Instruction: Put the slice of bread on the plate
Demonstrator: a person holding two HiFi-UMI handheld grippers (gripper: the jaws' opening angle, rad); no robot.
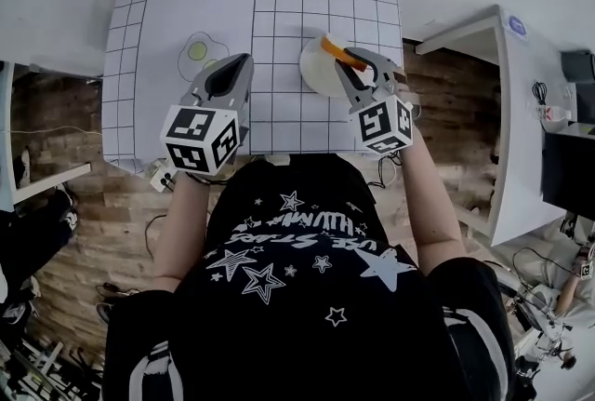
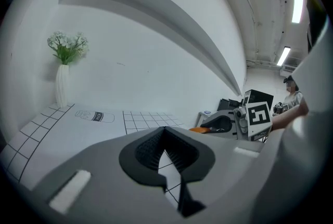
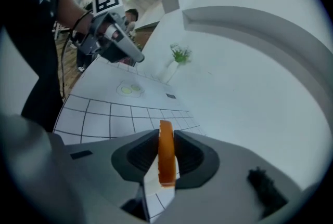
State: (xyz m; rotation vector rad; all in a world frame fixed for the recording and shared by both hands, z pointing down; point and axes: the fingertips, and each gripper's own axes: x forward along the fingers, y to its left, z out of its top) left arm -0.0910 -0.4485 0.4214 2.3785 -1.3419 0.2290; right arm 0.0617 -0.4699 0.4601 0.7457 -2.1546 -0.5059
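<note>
the right gripper (image 1: pixel 359 63) clenched the slice of bread (image 1: pixel 333 46) over the plate (image 1: pixel 314 75), so only setting down and releasing seemed left.

Left tool (image 2: pixel 165 134) closed, empty — right tool (image 3: pixel 166 137) clamps the bread slice (image 3: pixel 166 158) edgewise.

The right hand-held gripper (image 3: pixel 165 167) has its jaws closed on a bread slice (image 3: pixel 166 142), held upright on edge with its orange crust facing the camera. Under it lies the counter (image 3: pixel 99 116) with a squared sheet and a fried-egg drawing (image 3: pixel 128 89). Farther back stands a vase of flowers (image 3: pixel 176 64), and the left hand-held gripper (image 3: pixel 136 58) hangs over the counter's near side.
</note>
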